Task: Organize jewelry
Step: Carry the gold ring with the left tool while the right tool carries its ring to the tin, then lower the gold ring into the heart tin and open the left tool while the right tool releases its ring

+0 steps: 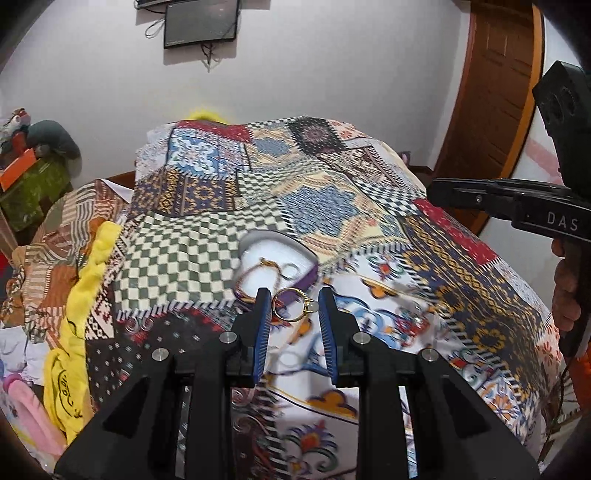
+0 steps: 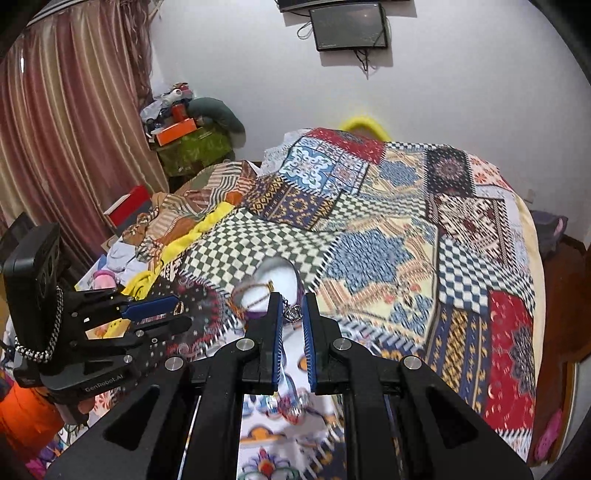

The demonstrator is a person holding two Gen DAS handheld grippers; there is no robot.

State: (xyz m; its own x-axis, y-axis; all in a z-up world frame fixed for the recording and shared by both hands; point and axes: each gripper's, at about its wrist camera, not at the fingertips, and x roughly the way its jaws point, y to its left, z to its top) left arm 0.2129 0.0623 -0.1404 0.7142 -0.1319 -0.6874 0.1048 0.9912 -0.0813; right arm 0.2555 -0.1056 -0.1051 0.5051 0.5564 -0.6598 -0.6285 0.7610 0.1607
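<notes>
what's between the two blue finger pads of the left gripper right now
A gold ring with a pale stone sits between the left gripper pads, seen in the left wrist view; the purple-rimmed white jewelry box lies just beyond.

Two hand-held grippers: the left hand-held gripper (image 1: 294,308) low at centre of its own view, the right hand-held gripper (image 2: 292,314) low at centre of its own. Two rings: one gold ring (image 1: 293,303) between the left one's fingers, one silver ring (image 2: 291,313) between the right one's. One white tray (image 1: 275,264) with a purple rim at mid-frame, with one bracelet (image 1: 255,275) in it. One quilt (image 1: 332,192) across the bed. One screen (image 1: 201,22) on the wall at top.
</notes>
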